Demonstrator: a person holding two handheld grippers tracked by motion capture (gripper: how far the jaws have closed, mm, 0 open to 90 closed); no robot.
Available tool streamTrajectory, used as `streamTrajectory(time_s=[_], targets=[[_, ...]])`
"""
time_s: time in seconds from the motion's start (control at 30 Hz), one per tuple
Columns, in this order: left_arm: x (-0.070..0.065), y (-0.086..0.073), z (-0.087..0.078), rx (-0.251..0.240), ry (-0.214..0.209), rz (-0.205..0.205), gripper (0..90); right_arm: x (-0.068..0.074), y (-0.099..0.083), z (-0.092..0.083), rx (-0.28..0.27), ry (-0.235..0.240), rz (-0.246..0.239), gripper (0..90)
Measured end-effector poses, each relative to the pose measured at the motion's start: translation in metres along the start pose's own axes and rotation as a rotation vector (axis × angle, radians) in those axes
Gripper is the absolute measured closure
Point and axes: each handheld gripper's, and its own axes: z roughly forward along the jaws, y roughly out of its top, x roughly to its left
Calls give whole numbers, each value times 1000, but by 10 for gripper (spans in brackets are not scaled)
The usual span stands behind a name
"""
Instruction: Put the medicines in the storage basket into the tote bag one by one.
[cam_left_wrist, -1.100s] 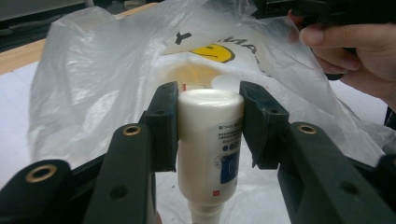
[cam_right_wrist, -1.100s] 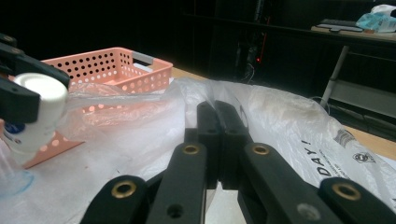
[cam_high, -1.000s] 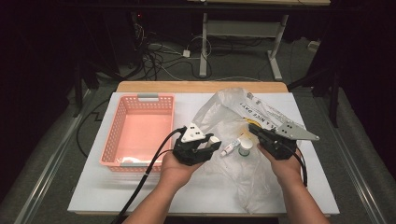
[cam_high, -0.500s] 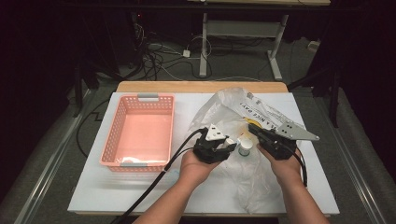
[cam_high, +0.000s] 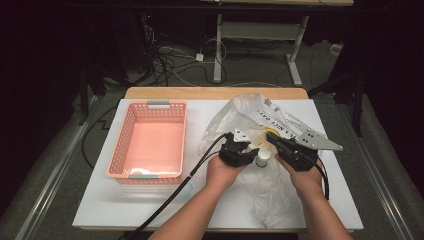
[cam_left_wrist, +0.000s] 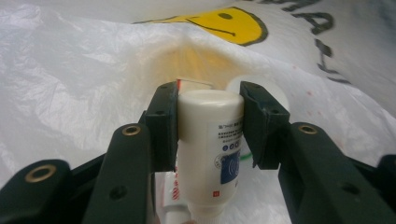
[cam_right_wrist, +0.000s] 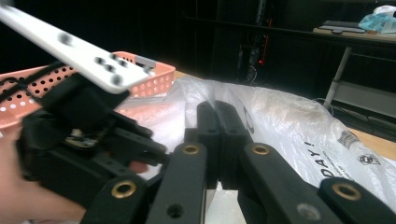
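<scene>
Left claw (cam_left_wrist: 210, 121) pinched white bottle (cam_left_wrist: 210, 144) over plastic bag (cam_high: 260, 175); right claw (cam_right_wrist: 217, 126) pressed together, clamping bag beside it.

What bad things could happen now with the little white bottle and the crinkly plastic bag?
The left gripper squeezes the white bottle only near its top, so it might tip or slip out when carried. The right gripper pinches the plastic bag; if that thin film slides free, the bag's mouth may flop shut. Another small bottle stands close between the grippers and could get knocked over.
</scene>
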Motion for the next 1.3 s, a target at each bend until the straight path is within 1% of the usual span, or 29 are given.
streamTrajectory(time_s=[0.03,0.2,0.3,0.37,0.43,0.5,0.57,0.7,0.77,0.83,0.87,0.97,1.07,1.13,1.2,1.23,1.27,1.3], targets=[[1,1,4,2,2,-11,578,0,0,0,-1,0,0,900],[7,6,19,13,-1,-36,578,-1,0,0,-5,2,3,900],[9,8,26,26,-9,-47,576,-1,0,-1,-9,3,8,900],[10,9,27,23,-13,-54,572,-1,0,-1,-10,4,9,900],[10,9,24,25,-17,-62,527,-1,0,-1,-10,5,10,900],[9,11,20,24,-19,-52,484,-1,0,-1,-11,6,9,900],[5,11,15,24,-2,-27,483,-1,0,0,-7,6,6,900],[-1,8,-1,15,6,-2,482,0,0,1,-3,8,3,900],[-5,2,-11,13,3,15,482,1,0,1,-1,7,0,900],[-9,-6,-21,13,-3,33,449,1,0,1,3,7,-3,900],[-10,-10,-27,14,-8,40,449,1,0,1,4,7,-4,900],[-14,-27,-41,25,-22,65,448,2,-1,2,6,4,-4,900],[-16,-45,-51,39,-21,89,397,3,-1,3,12,4,-12,900],[-17,-57,-56,66,-12,108,369,3,-1,3,15,5,-11,900],[-16,-69,-60,95,-22,105,342,4,-1,3,18,5,-15,900],[-15,-74,-62,113,-20,104,330,5,-1,4,19,4,-17,900],[-13,-78,-63,128,-11,95,277,5,-1,4,20,6,-15,900],[-11,-83,-64,147,-5,90,246,6,-1,4,20,5,-16,900]])
